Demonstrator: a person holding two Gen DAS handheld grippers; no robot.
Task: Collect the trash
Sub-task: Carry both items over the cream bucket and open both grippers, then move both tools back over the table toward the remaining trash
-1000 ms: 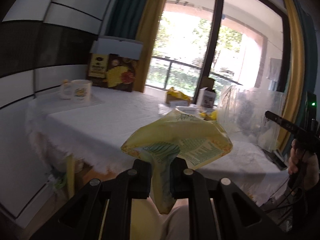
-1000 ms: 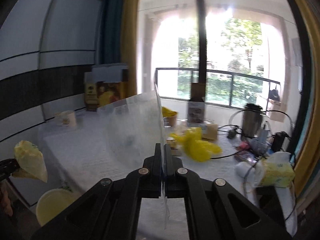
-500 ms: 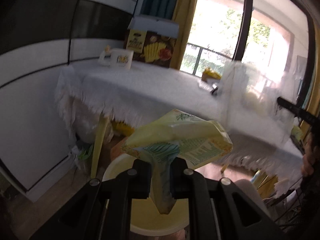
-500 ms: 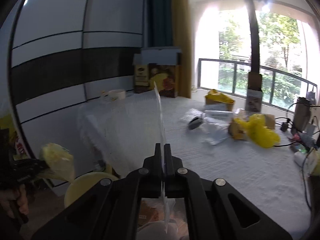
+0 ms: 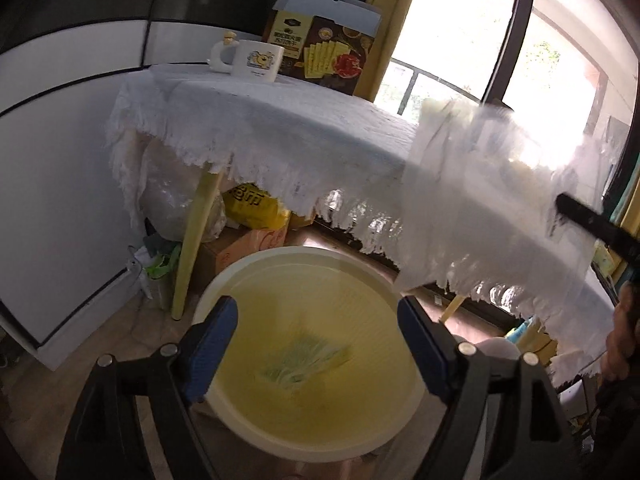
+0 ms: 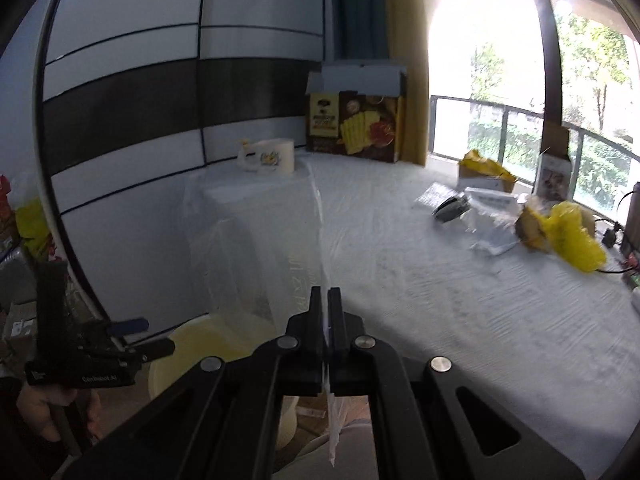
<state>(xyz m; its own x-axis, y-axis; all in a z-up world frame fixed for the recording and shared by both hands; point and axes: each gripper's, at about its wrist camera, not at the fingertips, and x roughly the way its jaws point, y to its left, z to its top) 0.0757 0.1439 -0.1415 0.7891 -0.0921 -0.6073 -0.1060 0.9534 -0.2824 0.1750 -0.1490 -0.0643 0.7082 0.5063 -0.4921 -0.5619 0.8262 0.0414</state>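
Observation:
My left gripper is open and empty right above a round pale yellow bin on the floor. A yellow-green snack wrapper lies blurred inside the bin. My right gripper is shut on a clear plastic bag and holds it up at the table's near edge. The bag also shows in the left wrist view, with the right gripper at the far right. The left gripper and the bin show low on the left in the right wrist view.
A table with a white lace cloth stands behind the bin. On it are a mug, a snack box, a yellow bag and loose wrappers. Bags and boxes sit under the table.
My left gripper opened above the bin and let the yellow-green wrapper drop into it. My right gripper kept hold of the clear bag and swung with it toward the table's left end.

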